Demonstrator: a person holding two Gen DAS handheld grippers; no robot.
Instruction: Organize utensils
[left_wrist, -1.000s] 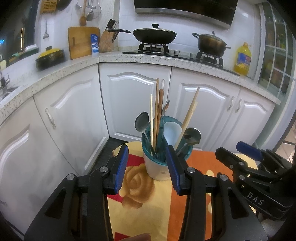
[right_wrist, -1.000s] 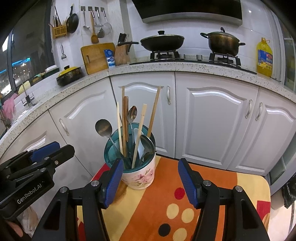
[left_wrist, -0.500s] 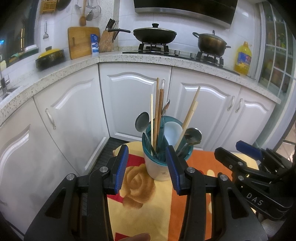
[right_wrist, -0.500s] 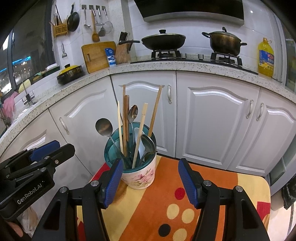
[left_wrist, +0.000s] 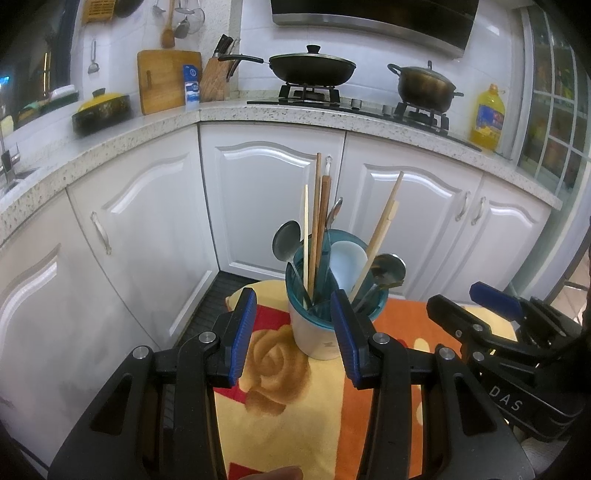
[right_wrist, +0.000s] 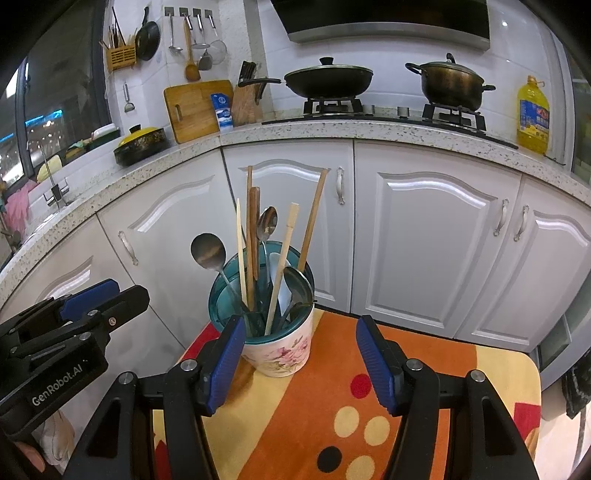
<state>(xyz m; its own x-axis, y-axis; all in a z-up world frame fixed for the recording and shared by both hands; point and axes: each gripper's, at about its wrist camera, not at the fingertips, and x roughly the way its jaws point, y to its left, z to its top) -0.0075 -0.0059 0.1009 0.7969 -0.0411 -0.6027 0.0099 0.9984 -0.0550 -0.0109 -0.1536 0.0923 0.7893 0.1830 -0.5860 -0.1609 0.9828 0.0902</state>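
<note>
The left gripper (left_wrist: 293, 317) stands with its blue-padded jaws apart and nothing between them; its pads sit on the near side of the utensil holder (left_wrist: 317, 332), not pressing on it. The right gripper (right_wrist: 299, 345) is likewise spread wide, its jaws bare over the cloth just right of the holder, the left pad close beside the holder's flowered wall.

The utensil holder, a white cup with a teal insert, stands upright on the patterned cloth (right_wrist: 295, 417), toward the cloth's far left corner. Out of the holder rise several wooden chopsticks (right_wrist: 251, 236), leaning at different angles, and metal spoons (right_wrist: 207, 251), bowls up, one tipped out to the left of the holder.

Behind the holder run white cabinet doors (right_wrist: 424, 236) under a speckled countertop (right_wrist: 369, 129). On the counter above the holder sit a black wok (right_wrist: 327, 79) and a dark pot (right_wrist: 450, 83) on the stove.
</note>
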